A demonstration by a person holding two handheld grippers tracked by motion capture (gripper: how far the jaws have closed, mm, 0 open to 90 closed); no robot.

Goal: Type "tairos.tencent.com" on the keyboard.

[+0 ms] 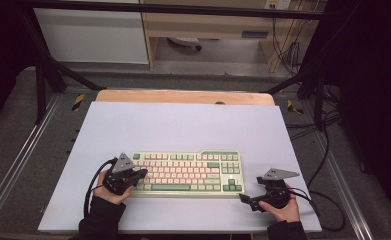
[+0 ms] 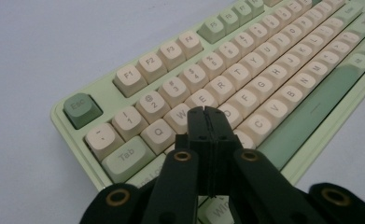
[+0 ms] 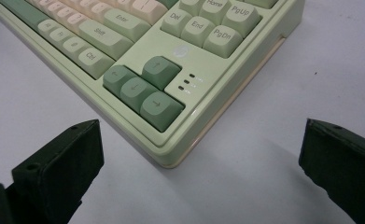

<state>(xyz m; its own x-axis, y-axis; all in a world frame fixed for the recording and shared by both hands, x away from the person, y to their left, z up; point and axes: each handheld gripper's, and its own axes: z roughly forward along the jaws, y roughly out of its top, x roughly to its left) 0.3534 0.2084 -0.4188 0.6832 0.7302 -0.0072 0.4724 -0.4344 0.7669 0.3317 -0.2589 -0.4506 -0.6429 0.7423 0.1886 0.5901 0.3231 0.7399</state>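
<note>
the left gripper (image 2: 210,112) has its black jaws pressed together, tips over the left-hand letter keys of the pale green and cream mechanical keyboard (image 1: 188,172). the right gripper (image 3: 201,154) holds its jaws spread wide, with the keyboard's near right corner and dark green arrow keys (image 3: 143,91) between them. the keyboard lies on the near part of the white table mat (image 1: 183,125).

Keyboard (image 1: 188,174) on white mat (image 1: 183,125)
</note>
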